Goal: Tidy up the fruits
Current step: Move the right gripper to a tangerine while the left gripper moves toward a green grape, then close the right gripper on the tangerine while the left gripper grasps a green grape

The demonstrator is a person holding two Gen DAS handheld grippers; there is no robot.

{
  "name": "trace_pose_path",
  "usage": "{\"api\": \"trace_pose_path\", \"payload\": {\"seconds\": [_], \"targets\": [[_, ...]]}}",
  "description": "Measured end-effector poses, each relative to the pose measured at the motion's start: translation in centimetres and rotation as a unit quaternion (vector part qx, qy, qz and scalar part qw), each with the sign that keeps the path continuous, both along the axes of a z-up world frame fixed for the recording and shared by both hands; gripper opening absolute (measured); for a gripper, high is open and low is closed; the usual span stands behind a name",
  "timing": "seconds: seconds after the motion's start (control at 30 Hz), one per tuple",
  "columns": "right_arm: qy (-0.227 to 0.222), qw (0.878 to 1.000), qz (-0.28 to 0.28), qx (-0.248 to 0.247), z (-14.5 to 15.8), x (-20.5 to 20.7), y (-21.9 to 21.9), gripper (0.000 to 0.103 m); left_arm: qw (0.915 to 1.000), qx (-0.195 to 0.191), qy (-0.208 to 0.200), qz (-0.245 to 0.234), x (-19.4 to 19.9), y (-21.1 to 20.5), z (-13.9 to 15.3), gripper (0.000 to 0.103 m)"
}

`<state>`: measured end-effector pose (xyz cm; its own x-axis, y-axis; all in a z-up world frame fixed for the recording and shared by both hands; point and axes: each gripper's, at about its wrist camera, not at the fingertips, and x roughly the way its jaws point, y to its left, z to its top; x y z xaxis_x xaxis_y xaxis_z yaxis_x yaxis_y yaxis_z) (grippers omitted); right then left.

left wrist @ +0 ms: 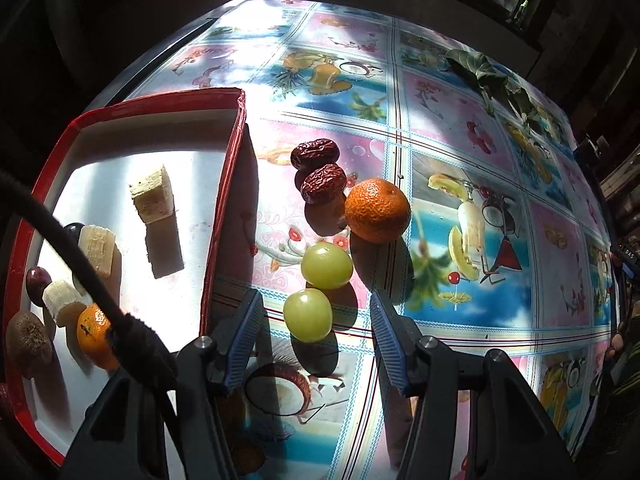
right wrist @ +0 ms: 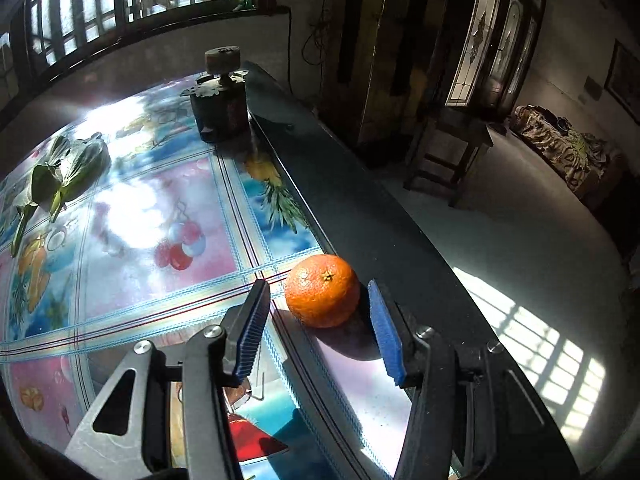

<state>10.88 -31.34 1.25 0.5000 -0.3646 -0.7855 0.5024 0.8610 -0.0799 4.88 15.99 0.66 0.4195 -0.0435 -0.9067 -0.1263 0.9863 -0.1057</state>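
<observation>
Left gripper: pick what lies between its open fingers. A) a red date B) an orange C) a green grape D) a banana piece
C: in the left wrist view the left gripper stands open around the nearer green grape, its blue pads clear of it; the red dates and orange lie beyond.

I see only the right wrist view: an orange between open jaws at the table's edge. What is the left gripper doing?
Observer: The left gripper hovers over two grapes; the nearer grape sits between its open jaws, untouched.
Operator: Any container nearby?
Observer: A red tray left of the grapes holds pale cut pieces, a small orange and dark fruits.
Operator: Other loose fruit?
Observer: Two dates lie beyond the grapes, touching a loose orange.
</observation>
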Motion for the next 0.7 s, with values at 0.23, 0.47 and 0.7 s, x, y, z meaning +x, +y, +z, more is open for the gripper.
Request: {"api": "trace_pose_path", "payload": {"seconds": [0.23,0.47,0.7], "targets": [[-0.022,0.999,0.018,0.024,0.4,-1.3,0.5,0.039,0.9997,-0.021,-0.009,0.003,-0.5,0.9,0.1,0.023],[-0.058,0.991,0.066,0.103,0.8,-4.1,3.2,0.038,0.9986,-0.051,-0.011,-0.003,-1.2,1.4,0.2,0.022],[-0.099,0.973,0.134,0.159,2.1,-8.5,8.5,0.038,0.9983,-0.053,-0.019,-0.013,-3.4,0.5,0.8,0.022]]}}
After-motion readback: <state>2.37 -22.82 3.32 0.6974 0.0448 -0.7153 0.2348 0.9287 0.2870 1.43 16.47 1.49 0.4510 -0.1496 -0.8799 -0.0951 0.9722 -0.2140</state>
